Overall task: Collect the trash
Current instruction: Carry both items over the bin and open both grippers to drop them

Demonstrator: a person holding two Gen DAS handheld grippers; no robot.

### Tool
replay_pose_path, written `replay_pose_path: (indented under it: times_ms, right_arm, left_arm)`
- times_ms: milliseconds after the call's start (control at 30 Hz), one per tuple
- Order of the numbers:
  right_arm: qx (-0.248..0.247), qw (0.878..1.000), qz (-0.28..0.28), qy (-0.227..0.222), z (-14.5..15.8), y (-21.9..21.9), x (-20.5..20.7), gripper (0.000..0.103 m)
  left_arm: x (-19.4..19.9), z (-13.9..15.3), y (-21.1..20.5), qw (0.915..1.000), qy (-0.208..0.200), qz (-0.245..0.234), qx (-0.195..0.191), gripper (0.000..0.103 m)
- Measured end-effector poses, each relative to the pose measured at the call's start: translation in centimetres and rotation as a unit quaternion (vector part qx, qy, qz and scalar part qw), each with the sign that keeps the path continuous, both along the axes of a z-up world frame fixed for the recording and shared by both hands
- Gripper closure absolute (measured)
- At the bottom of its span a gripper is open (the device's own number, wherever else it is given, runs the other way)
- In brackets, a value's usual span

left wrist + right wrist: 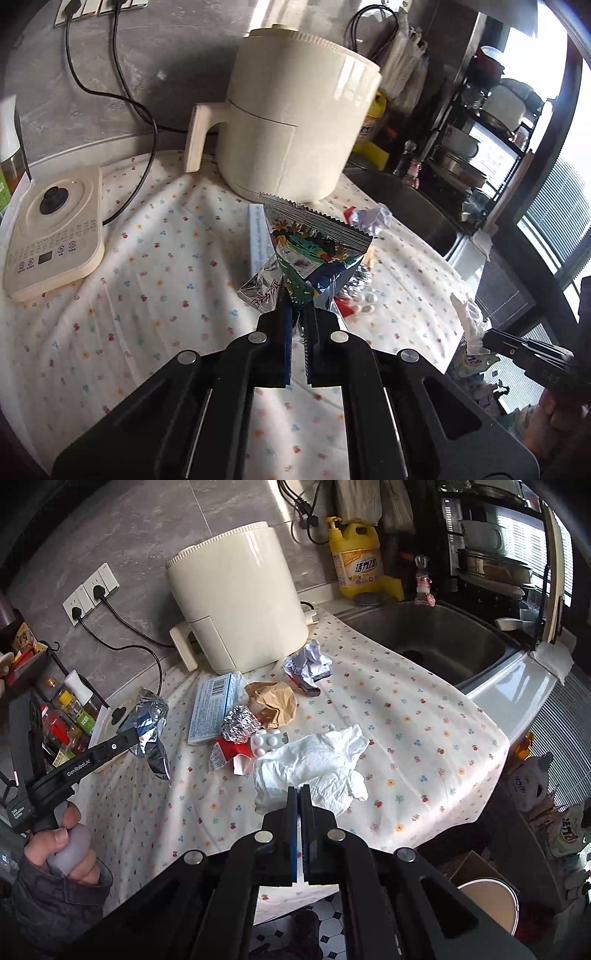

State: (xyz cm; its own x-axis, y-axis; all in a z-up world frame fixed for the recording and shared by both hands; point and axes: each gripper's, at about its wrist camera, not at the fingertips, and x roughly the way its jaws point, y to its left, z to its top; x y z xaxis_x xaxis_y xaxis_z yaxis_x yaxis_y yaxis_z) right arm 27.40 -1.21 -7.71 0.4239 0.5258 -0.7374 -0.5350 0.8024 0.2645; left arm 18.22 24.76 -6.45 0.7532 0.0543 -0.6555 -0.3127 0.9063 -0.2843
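My left gripper (299, 314) is shut on a crumpled foil snack wrapper (314, 251) with green and blue print, held above the flowered tablecloth (147, 295). The right wrist view shows that same gripper (133, 738) at the left, a hand on its grip, with the wrapper (151, 731) hanging from it. My right gripper (299, 794) is shut on the near edge of a white tissue (314, 764). In the left wrist view it (487, 338) reaches in past the table's right edge with the tissue (471, 321). A blue box (212, 709), foil ball (240, 725), brown paper (275, 705), pill blister (267, 742) and crumpled wrapper (308, 664) lie on the cloth.
A cream air fryer (236, 602) stands at the back against the wall, and a kettle base (51, 229) sits at the left. The steel sink (424, 638) lies to the right with a yellow detergent bottle (356, 557) behind it. A round white container (487, 904) stands on the floor.
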Motion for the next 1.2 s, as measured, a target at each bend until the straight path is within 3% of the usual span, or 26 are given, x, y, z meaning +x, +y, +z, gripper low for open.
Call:
replay_pose_path:
  times_ms: [233, 567, 1033, 1200]
  right_arm:
    - [0.009, 0.999, -0.03, 0.009, -0.2, -7.5, -0.4, 0.101]
    - [-0.008, 0.997, -0.07, 0.02, -2.6, -18.2, -1.3, 0.101]
    - [-0.029, 0.99, -0.092, 0.104, -10.4, -28.7, -3.0, 0.1]
    - [-0.053, 0.982, -0.104, 0.149, -13.7, -31.3, -3.5, 0.094]
  left_arm:
    - [0.6, 0.4, -8.6, 0.9986, 0.007, -0.052, -0.003, 0.097]
    - [2.5, -2.0, -20.1, 0.9911, 0.045, -0.125, -0.006, 0.097]
    - [3.2, -8.2, -32.3, 0.9776, 0.111, -0.178, -0.017, 0.097]
    - [3.1, -10.6, -35.0, 0.9707, 0.139, -0.195, -0.017, 0.097]
